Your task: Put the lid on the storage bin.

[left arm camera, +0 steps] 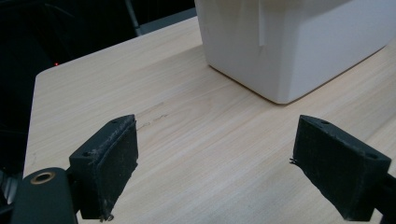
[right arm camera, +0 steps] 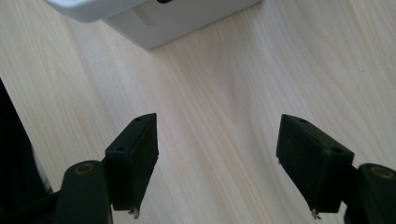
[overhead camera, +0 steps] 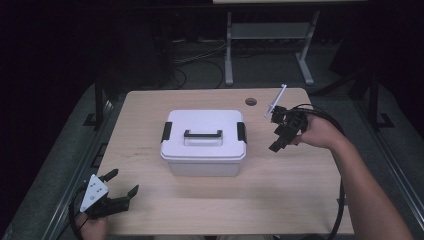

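Left claw (overhead camera: pixel 121 184), jaws apart and empty, sits at 7 o'clock on the worktop (overhead camera: pixel 280 190). The white latched storage box (overhead camera: pixel 204 142) stands at centre, long axis left-to-right. Right claw (overhead camera: pixel 278 136), jaws apart and empty, hovers nearer, at the box's 3 o'clock beside its right latch (overhead camera: pixel 242 132).

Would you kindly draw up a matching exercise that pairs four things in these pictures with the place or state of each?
Things:
1. White plastic box with a lid
2. Black carrying handle
3. Left gripper
4. Right gripper

Places or states:
A. Open, at the table's near left corner
B. Middle of the light wooden table
C. Open, just right of the box
D. Lying flat on top of the lid

Pairs: 1-B, 2-D, 3-A, 4-C
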Demonstrator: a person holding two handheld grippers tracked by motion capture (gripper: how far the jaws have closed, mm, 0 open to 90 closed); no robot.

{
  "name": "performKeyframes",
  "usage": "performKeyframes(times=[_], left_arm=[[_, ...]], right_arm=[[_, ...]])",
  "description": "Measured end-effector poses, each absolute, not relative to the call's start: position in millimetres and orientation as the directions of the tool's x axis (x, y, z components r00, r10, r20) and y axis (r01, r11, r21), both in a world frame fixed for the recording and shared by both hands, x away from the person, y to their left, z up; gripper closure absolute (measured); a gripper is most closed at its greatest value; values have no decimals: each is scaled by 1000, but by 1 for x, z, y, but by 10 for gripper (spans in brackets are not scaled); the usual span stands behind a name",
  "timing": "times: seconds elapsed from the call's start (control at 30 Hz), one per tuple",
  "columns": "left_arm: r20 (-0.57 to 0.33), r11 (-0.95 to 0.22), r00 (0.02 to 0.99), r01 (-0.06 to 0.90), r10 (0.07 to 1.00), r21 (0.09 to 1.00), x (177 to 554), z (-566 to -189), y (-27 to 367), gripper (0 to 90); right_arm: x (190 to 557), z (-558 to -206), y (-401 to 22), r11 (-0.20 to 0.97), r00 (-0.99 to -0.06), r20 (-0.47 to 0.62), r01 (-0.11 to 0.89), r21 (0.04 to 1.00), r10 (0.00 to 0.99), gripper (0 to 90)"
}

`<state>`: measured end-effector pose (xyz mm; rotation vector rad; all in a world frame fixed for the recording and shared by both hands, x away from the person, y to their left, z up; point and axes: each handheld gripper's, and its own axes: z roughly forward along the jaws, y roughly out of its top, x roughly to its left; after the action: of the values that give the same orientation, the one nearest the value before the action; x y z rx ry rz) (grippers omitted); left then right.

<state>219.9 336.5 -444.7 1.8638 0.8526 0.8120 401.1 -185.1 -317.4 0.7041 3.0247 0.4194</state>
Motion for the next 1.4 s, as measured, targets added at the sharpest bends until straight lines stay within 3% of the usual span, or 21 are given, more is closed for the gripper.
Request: performKeyframes(times=[1.4], left_arm=[[191,-362,546,224,816,905,220,-445,335,135]], right_arm=[[383,-365,-228,832,-863,109,504,233,493,285]])
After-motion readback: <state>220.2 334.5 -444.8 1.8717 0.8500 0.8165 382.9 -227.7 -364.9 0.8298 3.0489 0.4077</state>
